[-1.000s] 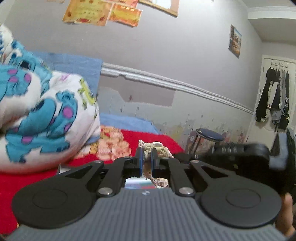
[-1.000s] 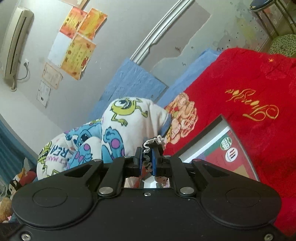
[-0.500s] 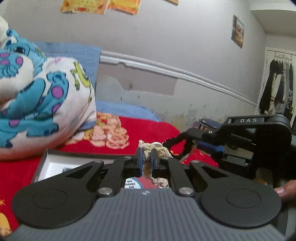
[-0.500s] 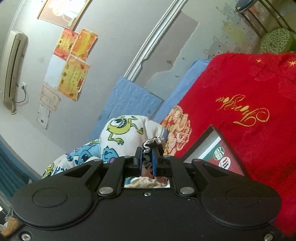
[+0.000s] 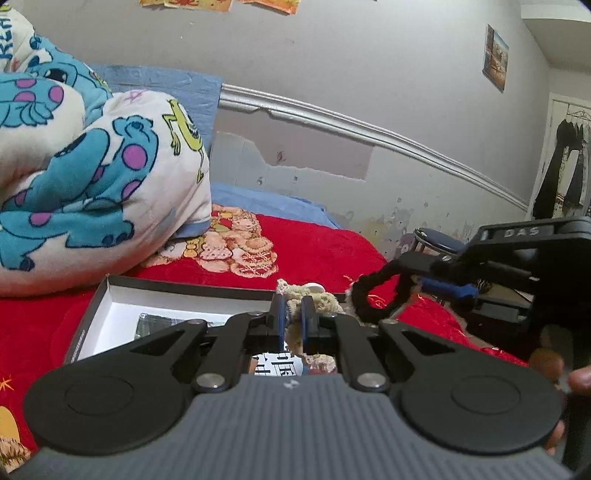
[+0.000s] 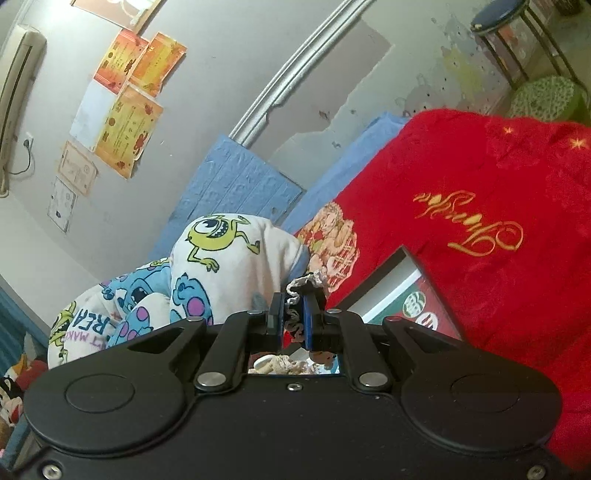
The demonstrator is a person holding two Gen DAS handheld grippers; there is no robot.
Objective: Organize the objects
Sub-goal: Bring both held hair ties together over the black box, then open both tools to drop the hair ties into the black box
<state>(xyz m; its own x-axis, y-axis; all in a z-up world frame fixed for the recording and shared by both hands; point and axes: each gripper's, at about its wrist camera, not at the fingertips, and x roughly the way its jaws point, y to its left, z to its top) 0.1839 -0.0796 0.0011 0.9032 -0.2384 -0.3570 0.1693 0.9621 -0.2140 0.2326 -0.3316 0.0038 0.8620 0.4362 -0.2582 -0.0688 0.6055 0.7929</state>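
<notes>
Hand-held gripper (image 5: 291, 314) near level, clamping crochet piece (image 5: 310, 295)

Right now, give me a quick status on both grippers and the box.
Left gripper shut on beige crochet piece. Right gripper shut on dark cord. Open box on red blanket, just below. Nothing blocking.

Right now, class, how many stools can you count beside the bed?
2: a dark blue-topped stool against the wall at the top right of the right wrist view, and a green patterned stool just below it. Others may be hidden.
</notes>
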